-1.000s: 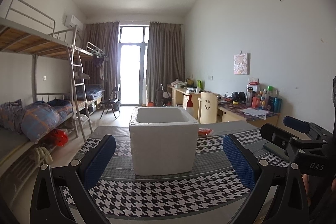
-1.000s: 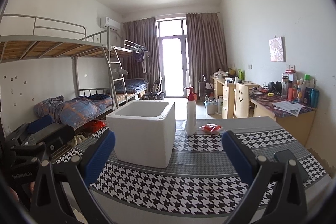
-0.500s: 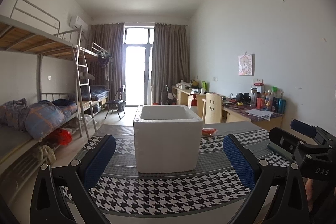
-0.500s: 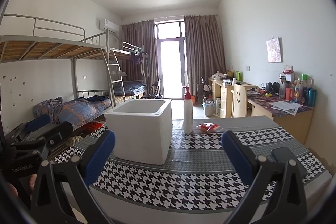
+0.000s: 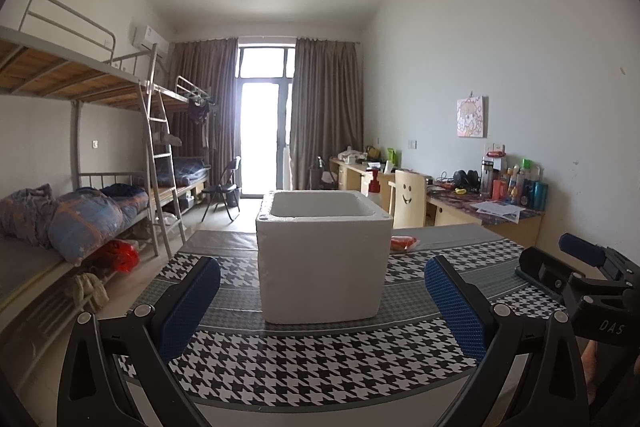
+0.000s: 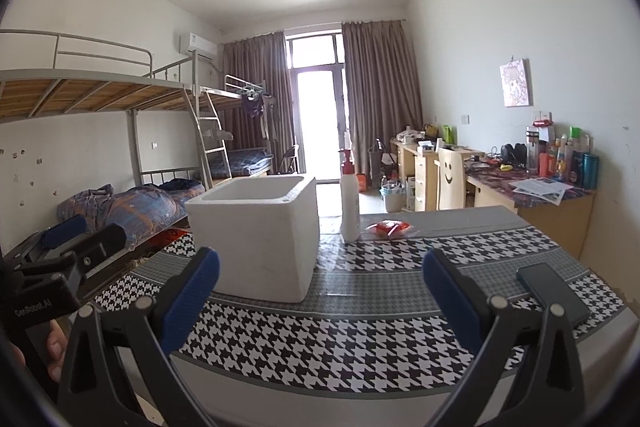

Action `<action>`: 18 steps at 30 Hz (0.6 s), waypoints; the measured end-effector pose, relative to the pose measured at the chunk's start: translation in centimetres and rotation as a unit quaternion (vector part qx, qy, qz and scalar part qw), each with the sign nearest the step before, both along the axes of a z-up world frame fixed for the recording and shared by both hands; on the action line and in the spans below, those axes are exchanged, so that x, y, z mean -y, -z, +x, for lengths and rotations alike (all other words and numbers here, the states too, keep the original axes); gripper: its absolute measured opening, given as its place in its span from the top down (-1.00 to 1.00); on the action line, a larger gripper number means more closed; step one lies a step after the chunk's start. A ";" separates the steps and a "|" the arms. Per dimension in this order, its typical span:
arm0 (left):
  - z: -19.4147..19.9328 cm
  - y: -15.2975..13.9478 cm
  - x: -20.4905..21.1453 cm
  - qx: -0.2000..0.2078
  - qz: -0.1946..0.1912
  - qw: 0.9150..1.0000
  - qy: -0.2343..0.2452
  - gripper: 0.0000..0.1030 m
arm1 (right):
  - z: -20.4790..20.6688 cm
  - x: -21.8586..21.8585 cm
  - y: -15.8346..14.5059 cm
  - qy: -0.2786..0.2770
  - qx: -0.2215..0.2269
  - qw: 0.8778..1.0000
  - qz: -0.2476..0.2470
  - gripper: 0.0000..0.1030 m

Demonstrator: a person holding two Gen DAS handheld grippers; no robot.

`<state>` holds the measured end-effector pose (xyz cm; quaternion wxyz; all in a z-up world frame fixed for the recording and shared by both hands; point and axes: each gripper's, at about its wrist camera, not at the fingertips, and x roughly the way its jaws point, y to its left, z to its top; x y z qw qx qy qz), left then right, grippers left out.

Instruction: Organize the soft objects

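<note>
Nearest in each wrist view are the tools themselves: the left gripper (image 5: 322,303) and the right gripper (image 6: 320,299) both have their blue-padded fingers spread wide apart with nothing between them, held side by side just above the near edge of the table. Each shows at the edge of the other's view, the right one at far right of the left view, the left one at far left of the right view with part of a hand (image 6: 54,347) on its handle. A dark phone (image 6: 552,293) lies flat on the cloth near the right edge, just beyond the right gripper's right finger. The table (image 5: 304,359) is covered by a black-and-white houndstooth cloth with grey bands. In the middle stands a white foam box (image 5: 322,259), open on top, squarely ahead of the left gripper and left of centre for the right one; its inside is not visible. Behind it to the right stands a white pump bottle (image 6: 349,203) with a red top, and beside that, farther right, a small red packet (image 6: 389,228). No soft object can be made out on the table. Beyond are bunk beds (image 5: 80,163) with bundled bedding along the left wall, cluttered desks (image 6: 532,199) and a chair with a smiling face on the right, and curtains flanking a bright glass door at the far end.
</note>
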<state>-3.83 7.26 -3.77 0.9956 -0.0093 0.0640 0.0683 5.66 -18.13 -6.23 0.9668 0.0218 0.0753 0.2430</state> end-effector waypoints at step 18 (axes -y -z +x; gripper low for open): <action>0.5 1.9 -0.6 -0.007 0.006 1.000 -0.017 -0.98 | 0.3 -0.7 0.7 -0.003 -0.003 1.000 0.008 -0.99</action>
